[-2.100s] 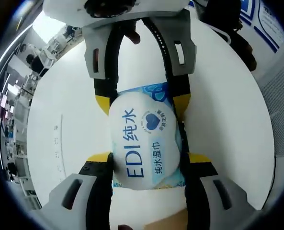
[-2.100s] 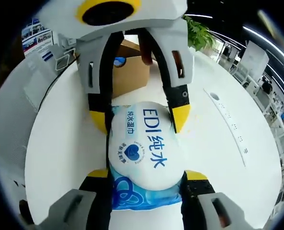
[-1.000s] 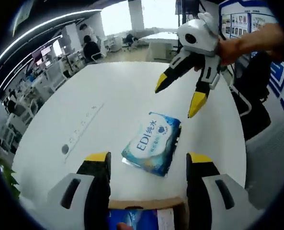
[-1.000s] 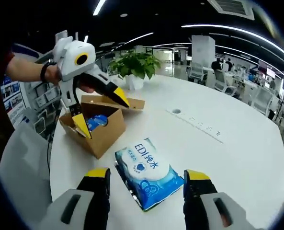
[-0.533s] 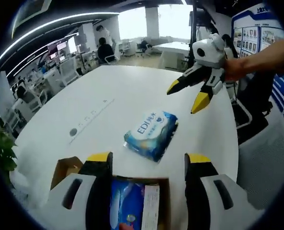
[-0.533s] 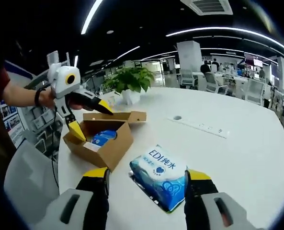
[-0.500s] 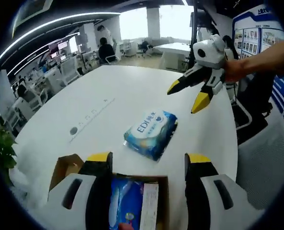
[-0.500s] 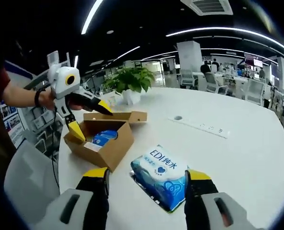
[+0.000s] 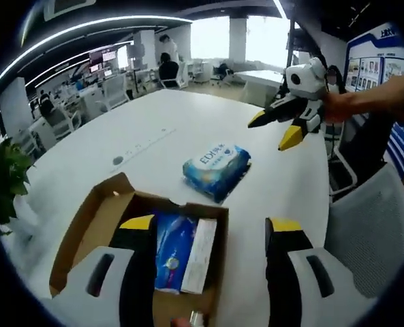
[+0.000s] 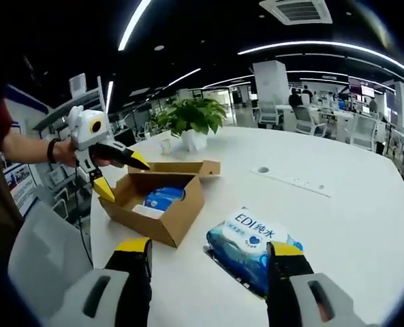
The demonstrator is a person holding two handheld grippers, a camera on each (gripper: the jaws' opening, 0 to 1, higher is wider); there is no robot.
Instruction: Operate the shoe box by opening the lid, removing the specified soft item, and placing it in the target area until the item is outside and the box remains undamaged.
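Right gripper [image 10: 205, 262], open, faces wipes pack [image 10: 254, 246] lying flat.

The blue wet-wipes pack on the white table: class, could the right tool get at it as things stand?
Probably yes. The blue wet-wipes pack lies flat on the white table, apart from the open cardboard box, between the open right tool jaws.

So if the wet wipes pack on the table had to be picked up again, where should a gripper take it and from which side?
Judging by its pose, from above, across the short width at mid-length. The wet wipes pack lies flat on the white table, apart from the open cardboard box, so both long edges are free. It looks soft and pillowy, so the jaws should close gently.
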